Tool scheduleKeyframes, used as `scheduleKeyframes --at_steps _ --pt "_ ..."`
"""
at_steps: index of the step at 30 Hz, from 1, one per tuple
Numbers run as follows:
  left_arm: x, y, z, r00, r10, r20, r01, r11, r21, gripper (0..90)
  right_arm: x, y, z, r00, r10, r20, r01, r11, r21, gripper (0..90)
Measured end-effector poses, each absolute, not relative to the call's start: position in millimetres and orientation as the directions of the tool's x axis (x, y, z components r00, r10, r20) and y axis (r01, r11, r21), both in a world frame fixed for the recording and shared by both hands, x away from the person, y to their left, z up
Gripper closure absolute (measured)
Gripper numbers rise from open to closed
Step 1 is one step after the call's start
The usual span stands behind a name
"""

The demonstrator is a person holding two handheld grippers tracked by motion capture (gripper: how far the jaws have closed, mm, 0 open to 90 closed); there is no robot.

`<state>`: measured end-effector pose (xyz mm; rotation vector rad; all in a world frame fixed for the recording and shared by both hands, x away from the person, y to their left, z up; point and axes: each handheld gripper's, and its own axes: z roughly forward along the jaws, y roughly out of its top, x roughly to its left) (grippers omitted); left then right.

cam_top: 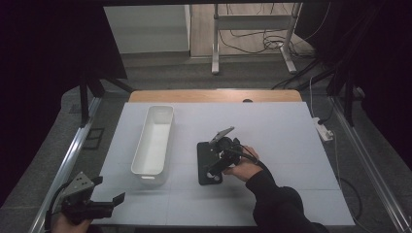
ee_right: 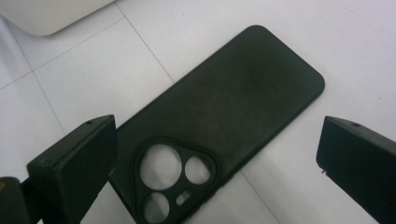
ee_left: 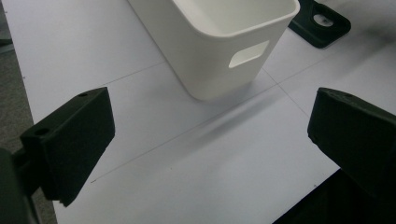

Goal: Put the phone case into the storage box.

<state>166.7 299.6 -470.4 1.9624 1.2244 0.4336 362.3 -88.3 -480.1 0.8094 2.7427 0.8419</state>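
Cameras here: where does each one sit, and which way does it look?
High view: above the table's near side, facing forward and down; both hands, left gripper, right gripper.
Left gripper view: on that gripper, facing the bin; open jaws.
Right gripper view: above the phone case; open jaws.
All views share the case.

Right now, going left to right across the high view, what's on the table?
Left gripper → white bin → black phone case → right gripper, its fingers spread over the case.
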Motion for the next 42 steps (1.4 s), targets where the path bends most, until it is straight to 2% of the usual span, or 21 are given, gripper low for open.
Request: scheduleKeyframes --at_steps 6,8,9,11,12,13,14,15,17,22,42 --pt "166.8 299.8 -470.4 0.480 0.870 -0.110 0.610 -0.240 0.755 1.5 368.8 -77.0 -482.3 -0.843 0.538 0.029 0.464 0.697 0.548 0.0" --pt "166.9 299.8 -470.4 0.480 0.870 -0.110 0.610 -0.240 0.755 1.5 369.9 -74.7 -482.9 -0.842 0.538 0.027 0.466 0.702 0.539 2.5" --pt "166.9 299.8 -470.5 0.480 0.870 -0.110 0.610 -0.241 0.755 1.5 372.2 -71.1 -483.9 -0.842 0.539 0.007 0.460 0.712 0.531 9.1" --pt "166.9 300.0 -470.5 0.479 0.871 -0.112 0.610 -0.238 0.756 1.5 373.4 -69.2 -484.5 -0.842 0.540 -0.005 0.456 0.717 0.527 16.2" --pt "166.9 300.0 -470.5 0.479 0.871 -0.112 0.610 -0.238 0.756 1.5 373.4 -69.2 -484.5 -0.842 0.540 -0.005 0.456 0.717 0.527 16.2" --pt "166.9 300.1 -470.6 0.479 0.870 -0.113 0.610 -0.237 0.756 1.5 375.5 -68.3 -484.5 -0.844 0.537 -0.009 0.453 0.720 0.526 31.7" --pt "166.9 300.3 -470.5 0.480 0.870 -0.116 0.611 -0.236 0.756 1.5 376.7 -68.3 -484.4 -0.844 0.536 0.007 0.459 0.716 0.525 38.5" --pt "166.9 300.3 -470.5 0.480 0.870 -0.116 0.611 -0.236 0.756 1.5 376.7 -68.3 -484.4 -0.844 0.536 0.007 0.459 0.716 0.525 38.5" --pt "166.9 300.3 -470.5 0.480 0.870 -0.115 0.610 -0.237 0.756 1.5 378.7 -67.8 -484.8 -0.843 0.537 0.018 0.468 0.718 0.515 50.1" --pt "167.0 300.1 -470.6 0.481 0.869 -0.114 0.610 -0.239 0.756 1.6 383.5 -68.0 -487.2 -0.858 0.514 0.020 0.454 0.738 0.500 88.3" --pt "167.6 300.2 -470.6 0.485 0.867 -0.116 0.613 -0.243 0.752 1.7 398.1 -32.9 -497.6 -0.891 0.452 0.042 0.406 0.753 0.518 89.5"
